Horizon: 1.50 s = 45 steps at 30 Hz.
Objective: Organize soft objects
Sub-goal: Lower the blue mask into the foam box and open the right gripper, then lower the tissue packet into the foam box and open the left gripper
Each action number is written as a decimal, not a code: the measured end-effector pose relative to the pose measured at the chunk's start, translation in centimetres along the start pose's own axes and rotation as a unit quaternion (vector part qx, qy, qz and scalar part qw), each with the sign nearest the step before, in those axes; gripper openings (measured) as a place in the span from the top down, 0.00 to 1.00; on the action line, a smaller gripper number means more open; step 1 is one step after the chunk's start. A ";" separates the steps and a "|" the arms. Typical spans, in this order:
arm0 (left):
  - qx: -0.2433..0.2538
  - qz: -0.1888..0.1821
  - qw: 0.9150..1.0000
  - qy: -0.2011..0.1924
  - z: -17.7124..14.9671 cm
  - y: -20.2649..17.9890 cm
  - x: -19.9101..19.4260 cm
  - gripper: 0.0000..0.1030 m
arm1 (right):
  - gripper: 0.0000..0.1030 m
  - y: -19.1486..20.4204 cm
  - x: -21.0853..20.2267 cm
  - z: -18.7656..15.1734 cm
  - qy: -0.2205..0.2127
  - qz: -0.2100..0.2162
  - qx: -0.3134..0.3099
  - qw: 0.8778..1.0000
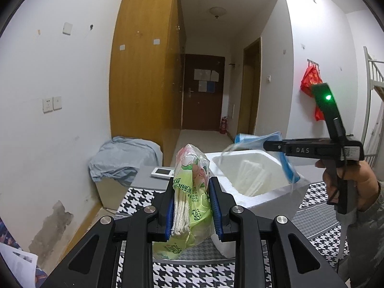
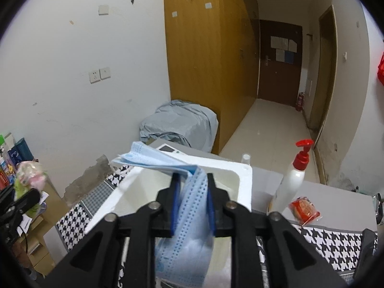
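Observation:
My left gripper [image 1: 191,184] is shut on a green floral tissue pack [image 1: 189,192] and holds it upright above the houndstooth cloth, just left of a white foam box [image 1: 254,193]. My right gripper [image 2: 192,178] is shut on a bundle of blue face masks [image 2: 192,213] and holds it over the same foam box [image 2: 242,182]. In the left wrist view the right gripper [image 1: 268,145] hangs above the box with the masks [image 1: 288,165] draped from it. White folded items [image 1: 252,175] lie inside the box. The left gripper with the tissue pack [image 2: 28,180] shows at the far left of the right wrist view.
A white pump bottle with a red top [image 2: 291,180] and a red wrapped snack [image 2: 304,210] stand right of the box. A small white device [image 1: 162,172] lies behind it. A cloth-covered box [image 2: 178,124] sits by the wooden wardrobe [image 1: 144,72]. Shelves with items [image 2: 12,158] are at left.

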<state>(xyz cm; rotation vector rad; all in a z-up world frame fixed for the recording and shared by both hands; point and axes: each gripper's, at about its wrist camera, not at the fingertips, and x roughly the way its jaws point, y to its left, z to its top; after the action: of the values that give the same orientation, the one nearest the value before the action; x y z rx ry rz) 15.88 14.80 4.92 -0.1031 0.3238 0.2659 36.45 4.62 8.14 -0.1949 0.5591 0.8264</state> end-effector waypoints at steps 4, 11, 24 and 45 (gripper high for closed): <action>-0.003 0.001 1.000 0.001 -0.2 0.2 -0.1 0.73 | 0.43 0.0 0.6 -0.1 0.006 -0.002 0.004 1.000; -0.005 -0.002 1.000 0.002 -0.2 0.4 0.0 0.73 | 0.03 0.8 -0.6 -0.3 -0.006 -0.016 -0.010 1.000; 0.002 -0.016 1.000 -0.001 0.0 0.3 0.3 0.73 | 0.00 0.4 -2.6 -1.0 -0.021 -0.020 0.006 1.000; 0.027 -0.063 0.998 0.003 1.8 -2.5 2.2 0.73 | 0.00 -1.1 -6.7 -3.1 -0.036 -0.041 0.011 0.998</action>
<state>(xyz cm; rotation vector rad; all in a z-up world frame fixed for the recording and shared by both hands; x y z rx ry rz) 19.13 13.19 6.09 -0.0705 0.3290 0.1315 32.42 -1.58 9.06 -0.1664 0.4884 0.7441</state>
